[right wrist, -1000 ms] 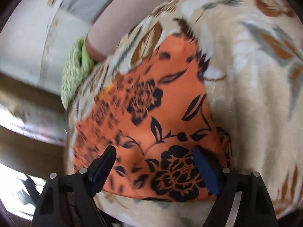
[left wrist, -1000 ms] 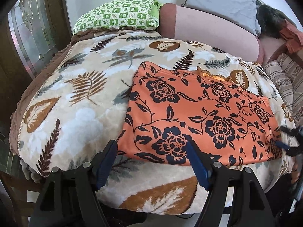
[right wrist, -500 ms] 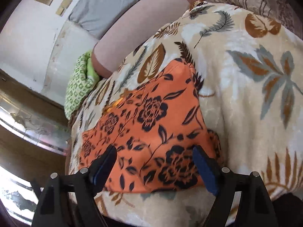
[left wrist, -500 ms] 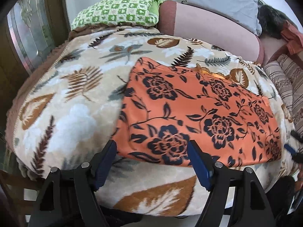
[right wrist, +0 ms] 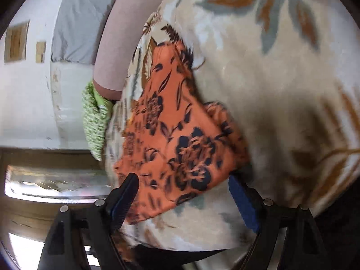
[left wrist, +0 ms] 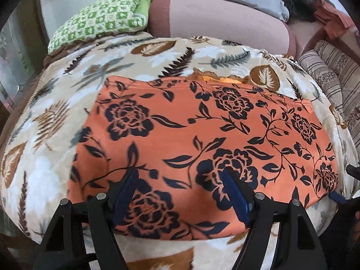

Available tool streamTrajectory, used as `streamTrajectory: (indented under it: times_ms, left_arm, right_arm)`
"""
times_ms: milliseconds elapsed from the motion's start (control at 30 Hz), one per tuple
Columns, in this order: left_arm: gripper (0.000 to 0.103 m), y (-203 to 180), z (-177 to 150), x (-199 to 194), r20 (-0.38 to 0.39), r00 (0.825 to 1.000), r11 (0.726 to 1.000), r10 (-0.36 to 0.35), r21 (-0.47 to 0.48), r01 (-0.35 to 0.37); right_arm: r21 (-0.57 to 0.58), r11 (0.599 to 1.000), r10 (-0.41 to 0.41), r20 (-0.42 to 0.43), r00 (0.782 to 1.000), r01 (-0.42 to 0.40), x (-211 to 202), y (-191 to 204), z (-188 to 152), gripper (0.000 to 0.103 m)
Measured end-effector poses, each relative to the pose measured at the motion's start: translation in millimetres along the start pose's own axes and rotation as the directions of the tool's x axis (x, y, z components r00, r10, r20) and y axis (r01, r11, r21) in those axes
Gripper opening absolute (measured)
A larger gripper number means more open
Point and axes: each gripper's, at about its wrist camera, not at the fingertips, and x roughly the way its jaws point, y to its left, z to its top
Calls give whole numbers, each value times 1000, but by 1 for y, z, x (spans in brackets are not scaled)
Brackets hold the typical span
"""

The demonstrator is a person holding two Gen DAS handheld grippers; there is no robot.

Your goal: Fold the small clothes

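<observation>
My left view alone shows the whole cloth (left wrist: 202, 139); both grippers (left wrist: 180, 193) (right wrist: 182, 200) hover released over its near edge.

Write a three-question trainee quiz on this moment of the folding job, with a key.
1. True or false: the orange floral garment lies spread flat on the leaf-print blanket.
2. Multiple choice: which pillow sits at the far left of the bed in the left wrist view? A) green checked pillow B) red striped pillow C) black round pillow
3. Fill in: the left gripper and right gripper both have their jaws ____, each over the garment's near edge.

Key: 1 true; 2 A; 3 open.
</observation>
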Motion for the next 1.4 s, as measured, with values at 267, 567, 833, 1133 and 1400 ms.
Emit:
streamTrajectory:
  times_ms: [267,567,833,1133,1400]
  left_arm:
    - [77,-3,1,4,-7,1000,1000,-5,4,5]
    - [84,-7,5,4,34,999,1000,-6,12,5]
    - [85,-14,-4,34,-49,998,994,46,97,-42]
    - [85,-4,2,37,-32,999,999,30,22,-30]
    - [88,-5,2,41,-27,999,998,24,50,-23]
  right_arm:
    - [61,998,-40,121,992,33,-3,-6,7,58]
    - [-221,939,-228,177,957,264,-6,36,-8,11]
    - [-252,912,-283,183,941,323,-32,35,-5,62]
    - [-382,913,-104,123,987,143,-16,80,82,72]
    - [-371,892,-272,16,962,258,70,69,143,68]
